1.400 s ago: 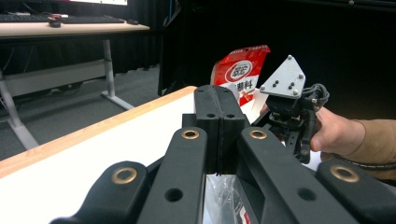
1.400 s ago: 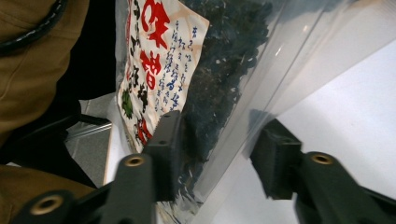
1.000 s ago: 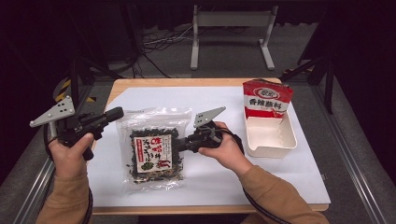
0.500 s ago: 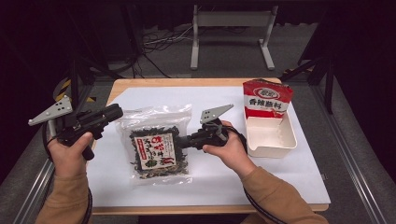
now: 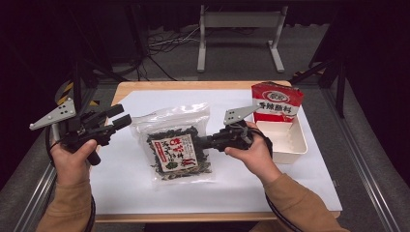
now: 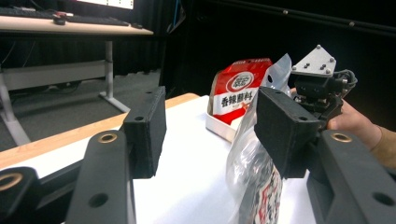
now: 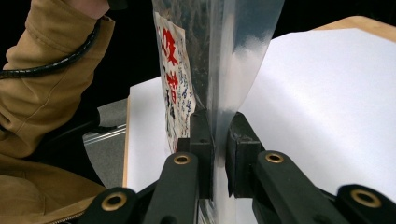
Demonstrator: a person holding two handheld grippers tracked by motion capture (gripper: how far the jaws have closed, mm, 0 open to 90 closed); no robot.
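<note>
Step in hand: lifting and carrying the clear bag of dried goods (image 5: 176,147), likely toward the white tray (image 5: 290,140) at the table's right end.
Right gripper (image 5: 205,142): clamped tight on the bag's right edge; in the right gripper view the film (image 7: 219,93) pinched flat between both jaws, no gap left.
Left gripper (image 5: 118,118): jaws wide apart, holding nothing; hovering just beside the bag's upper left corner, not touching it.
Bag position: mid-table on the white sheet (image 5: 232,193), raised and hanging from its gripped side, label facing up in the high view.
Tray: holding an upright red packet (image 5: 276,102) at its far end; near part free.
Next move, as judged: either closing the left jaws on the free left edge for support, or swinging the bag rightward over the tray.
Needs: steady grip, since thin film could slip; clearance from the red packet.
</note>
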